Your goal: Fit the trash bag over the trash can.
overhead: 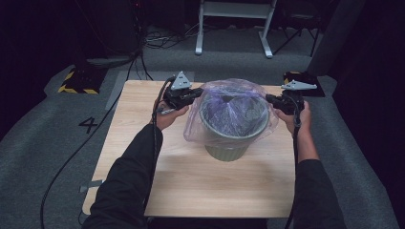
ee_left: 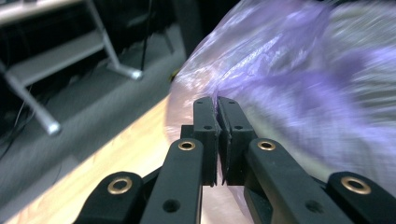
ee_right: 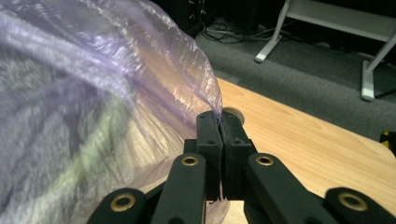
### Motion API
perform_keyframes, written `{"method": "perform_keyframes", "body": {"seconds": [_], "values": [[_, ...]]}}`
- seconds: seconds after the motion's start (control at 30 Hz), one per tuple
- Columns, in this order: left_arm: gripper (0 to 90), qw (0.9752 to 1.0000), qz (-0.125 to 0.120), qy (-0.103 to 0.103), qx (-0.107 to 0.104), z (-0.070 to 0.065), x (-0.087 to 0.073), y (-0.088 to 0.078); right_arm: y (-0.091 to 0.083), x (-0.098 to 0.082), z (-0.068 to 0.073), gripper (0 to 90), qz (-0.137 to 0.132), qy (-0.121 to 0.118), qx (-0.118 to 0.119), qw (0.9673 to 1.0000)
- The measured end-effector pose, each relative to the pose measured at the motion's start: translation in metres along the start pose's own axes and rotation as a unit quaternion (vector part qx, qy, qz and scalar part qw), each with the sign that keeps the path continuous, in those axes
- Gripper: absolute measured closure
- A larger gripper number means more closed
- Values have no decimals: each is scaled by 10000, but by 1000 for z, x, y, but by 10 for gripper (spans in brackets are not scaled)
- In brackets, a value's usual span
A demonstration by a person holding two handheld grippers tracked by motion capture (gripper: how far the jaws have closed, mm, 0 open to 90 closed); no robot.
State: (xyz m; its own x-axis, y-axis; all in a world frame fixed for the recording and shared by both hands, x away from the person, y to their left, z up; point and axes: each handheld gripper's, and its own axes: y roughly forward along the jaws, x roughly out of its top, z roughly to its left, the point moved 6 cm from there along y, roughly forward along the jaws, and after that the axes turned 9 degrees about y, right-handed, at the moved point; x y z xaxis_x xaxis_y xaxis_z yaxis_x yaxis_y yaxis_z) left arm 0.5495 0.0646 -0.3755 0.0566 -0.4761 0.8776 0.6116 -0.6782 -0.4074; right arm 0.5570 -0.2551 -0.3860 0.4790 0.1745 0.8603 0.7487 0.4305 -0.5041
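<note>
At frame centre, the purple bag (overhead: 232,107) drapes over the green bin (overhead: 229,143), veiling its inside. The left gripper (overhead: 199,94) and right gripper (overhead: 268,98) each pinch the bag's film.

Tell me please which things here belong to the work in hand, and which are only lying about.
In the work:
- clear plastic bag, pulled over the bin
- green ribbed bin
- left gripper, shut on the bag
- right gripper, shut on the bag

Only lying about:
- white desk frame
- floor cables
- yellow-black striped block
</note>
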Motion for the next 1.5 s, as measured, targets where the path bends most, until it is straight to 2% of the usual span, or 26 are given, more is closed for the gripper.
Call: {"method": "perform_keyframes", "body": {"seconds": [0.1,0.3,0.4,0.47,0.57,0.7,0.97,1.1,1.17,1.23,1.3,1.37,1.47,1.5], "values": [[872,9995,154,-291,-21,7,-10,14,6,-6,-2,884,94,82,26,9999],[888,9968,468,-620,-192,6,-28,35,17,-18,1,882,331,114,152,9993],[888,9961,577,-640,-179,4,-30,42,23,-23,3,882,487,129,187,9986],[863,9958,632,-656,-59,3,-31,46,27,-27,5,878,658,150,244,9974],[854,9953,692,-674,-121,0,-34,52,31,-34,8,876,975,113,335,9946],[870,9935,851,-705,-273,-5,-43,57,31,-40,7,876,1000,146,398,9941],[866,9908,995,-857,-340,-7,-63,58,27,-55,2,870,1077,141,411,9932],[794,9914,878,-920,-305,-5,-69,53,22,-56,1,830,952,73,420,9945],[671,9914,806,-1000,-249,-3,-68,46,19,-56,-1,730,901,74,318,9954],[550,9933,501,-994,-305,-2,-66,35,13,-55,-6,648,807,94,154,9966],[491,9943,287,-992,-268,-2,-65,22,5,-55,-9,560,718,64,65,9974],[400,9949,208,-959,-219,-2,-66,10,-5,-56,-14,499,644,34,-54,9979],[345,9954,26,-901,-339,-8,-66,-7,-20,-57,-19,424,523,37,59,9986],[313,9949,-25,-905,-455,-12,-66,-14,-25,-57,-21,387,492,17,21,9988]]}}
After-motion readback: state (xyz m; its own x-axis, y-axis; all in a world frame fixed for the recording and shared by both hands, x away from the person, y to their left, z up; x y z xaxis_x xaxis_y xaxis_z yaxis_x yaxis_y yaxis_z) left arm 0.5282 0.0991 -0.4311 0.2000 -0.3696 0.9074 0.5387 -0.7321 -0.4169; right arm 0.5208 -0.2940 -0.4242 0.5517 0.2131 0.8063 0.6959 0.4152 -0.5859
